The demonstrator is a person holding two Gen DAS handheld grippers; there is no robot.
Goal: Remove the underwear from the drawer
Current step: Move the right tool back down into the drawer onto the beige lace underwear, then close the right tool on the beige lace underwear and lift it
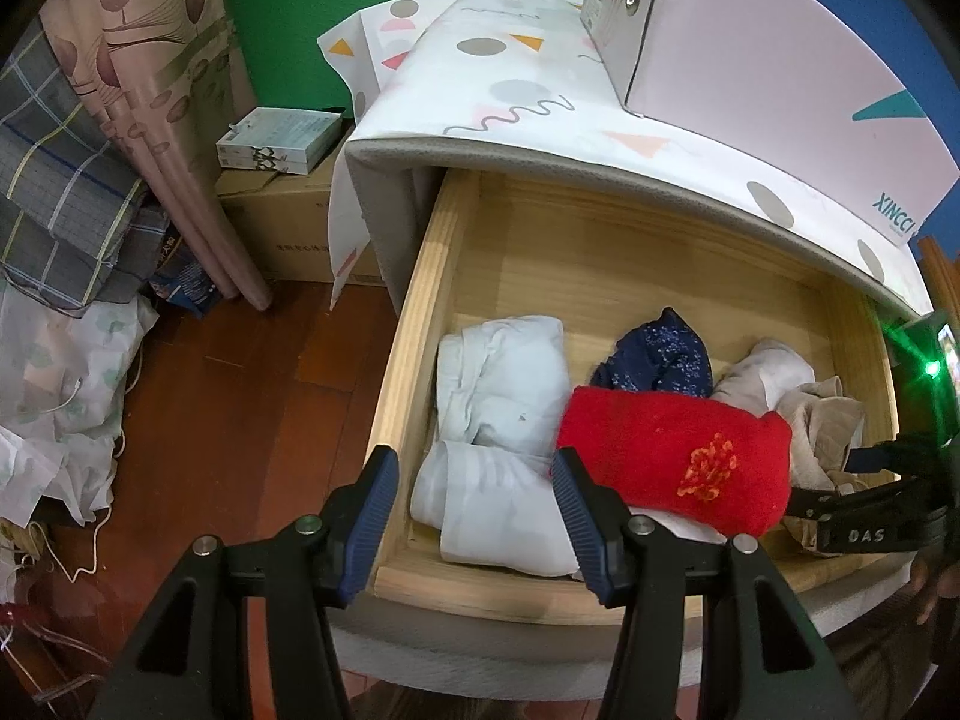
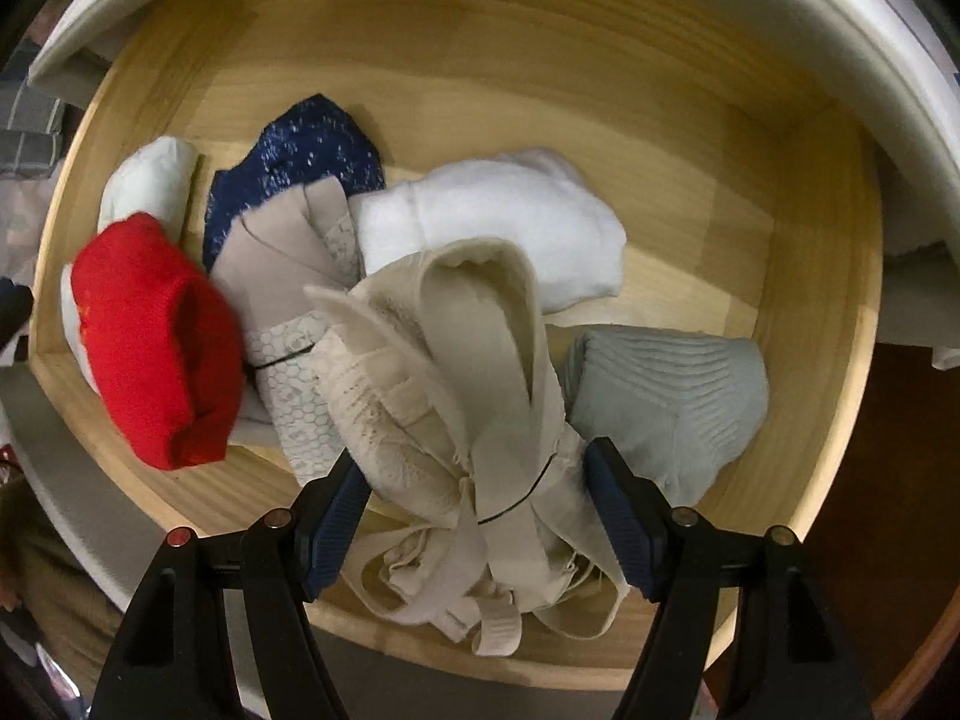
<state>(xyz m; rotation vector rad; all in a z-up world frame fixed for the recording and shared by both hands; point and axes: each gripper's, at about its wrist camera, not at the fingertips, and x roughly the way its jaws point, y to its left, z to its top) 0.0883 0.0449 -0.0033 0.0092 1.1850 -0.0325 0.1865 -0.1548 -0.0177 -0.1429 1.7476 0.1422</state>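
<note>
Lying near the drawer's (image 2: 810, 312) front wall, the cream underwear (image 2: 456, 420) is a crumpled lace-trimmed bundle cinched by a thin black band. The right gripper (image 2: 474, 516) points down over it, fingers spread on either side of the bundle; whether the pads press it I cannot tell. Only the right view shows a grey sock (image 2: 672, 402) to its right and a white sock (image 2: 510, 222) beyond. Only the left view shows the left gripper (image 1: 474, 516), fingers spread and empty over the drawer's left front corner, and a box (image 1: 750, 48) on the cabinet top.
</note>
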